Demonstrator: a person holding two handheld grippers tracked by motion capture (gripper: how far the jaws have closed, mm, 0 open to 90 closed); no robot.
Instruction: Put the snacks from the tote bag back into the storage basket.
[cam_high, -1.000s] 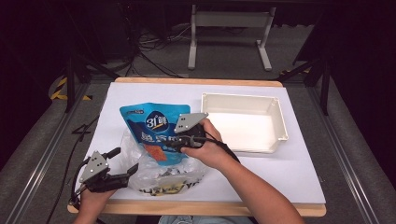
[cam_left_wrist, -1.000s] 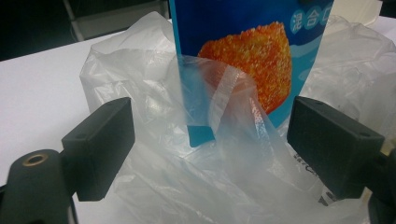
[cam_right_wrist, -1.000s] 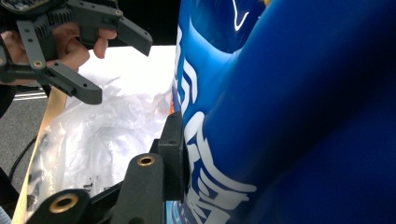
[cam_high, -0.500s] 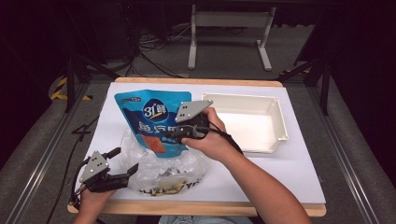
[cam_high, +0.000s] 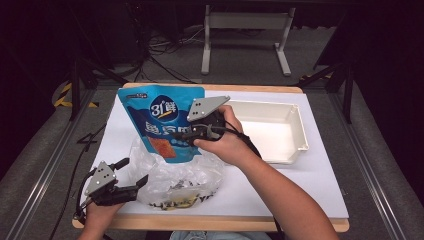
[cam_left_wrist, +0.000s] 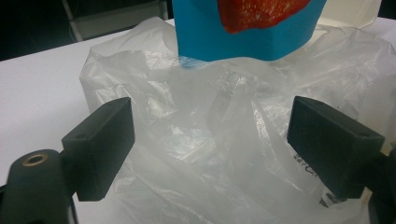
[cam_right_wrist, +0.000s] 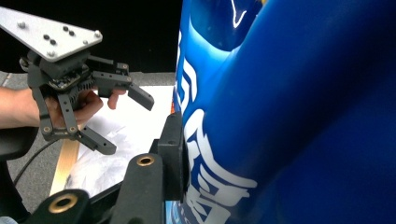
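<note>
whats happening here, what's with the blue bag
A person at a white table works with a handheld gripper in each hand. The right gripper is shut on a blue printed snack pouch and holds it upright above a crumpled clear plastic bag, with the pouch's lower end at the bag's opening. The left gripper sits at the bag's near left edge, jaws open, gripping nothing. A white rectangular plastic tray stands to the right.

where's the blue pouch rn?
High view: the blue pouch is held upright in the right gripper, above the clear plastic bag, left of the white tray.
</note>
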